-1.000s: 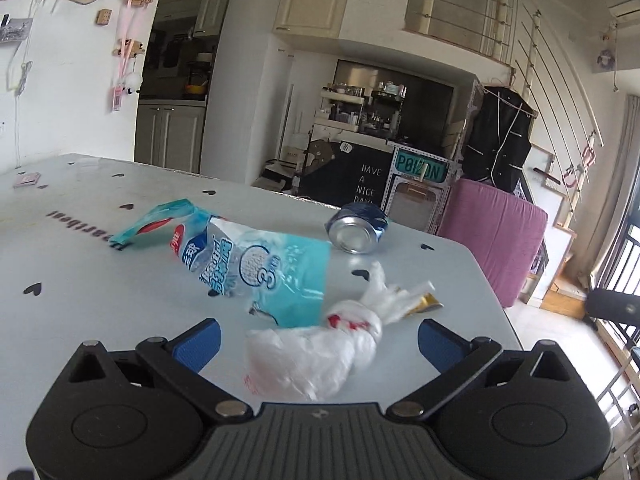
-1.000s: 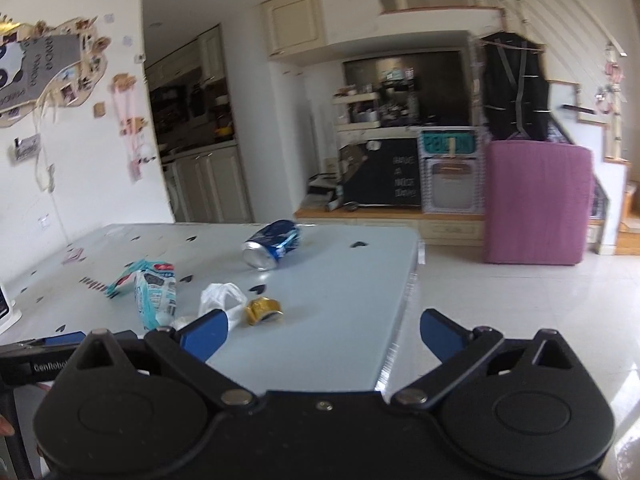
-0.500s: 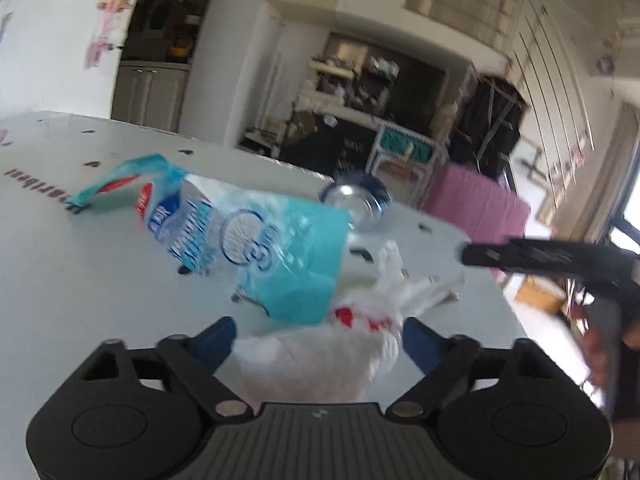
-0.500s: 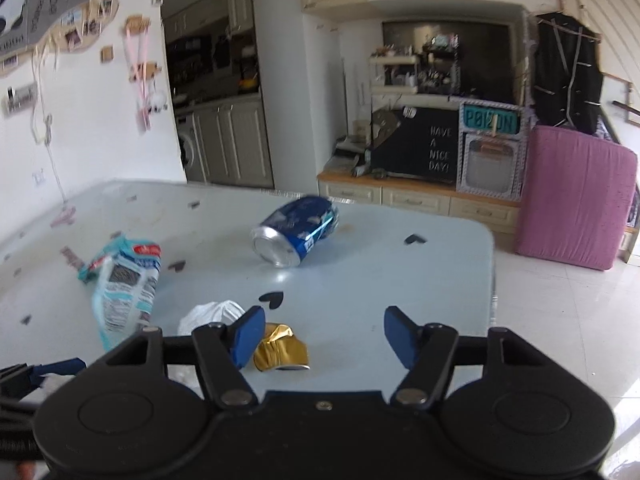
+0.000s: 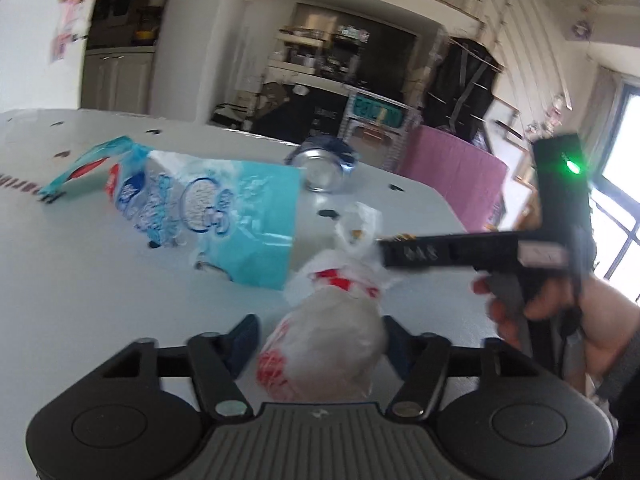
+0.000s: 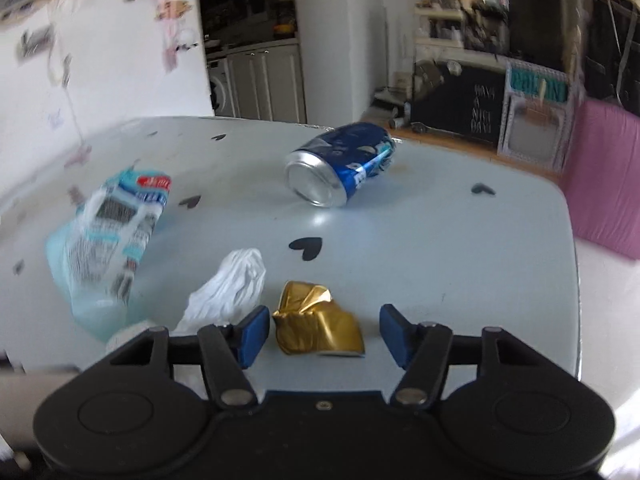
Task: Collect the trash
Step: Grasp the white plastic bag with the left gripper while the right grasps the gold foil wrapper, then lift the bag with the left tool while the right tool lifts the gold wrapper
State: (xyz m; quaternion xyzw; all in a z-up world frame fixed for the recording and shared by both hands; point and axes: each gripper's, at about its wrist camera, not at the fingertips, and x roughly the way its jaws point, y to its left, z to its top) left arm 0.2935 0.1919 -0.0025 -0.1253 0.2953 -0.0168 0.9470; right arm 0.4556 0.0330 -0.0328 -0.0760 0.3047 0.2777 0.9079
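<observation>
At the bottom centre of the left wrist view, the left gripper [image 5: 320, 340] is closing around the knotted white plastic bag [image 5: 328, 332], the bag between its jaws — contact unclear. The right gripper [image 6: 324, 332] closes likewise; gold foil wrapper [image 6: 316, 328] lies between its jaws, untouched.

Both views ride low and close over the pale tabletop [image 5: 80, 280], tilted down, facing the room's dark shelving at 12 o'clock. The left wrist view sits beside the white plastic bag [image 5: 332, 328]; the right wrist view looks from its 3 o'clock side. They share the blue can [image 6: 340, 168], the teal wrapper [image 5: 224, 216] and the bag [image 6: 232, 284].
</observation>
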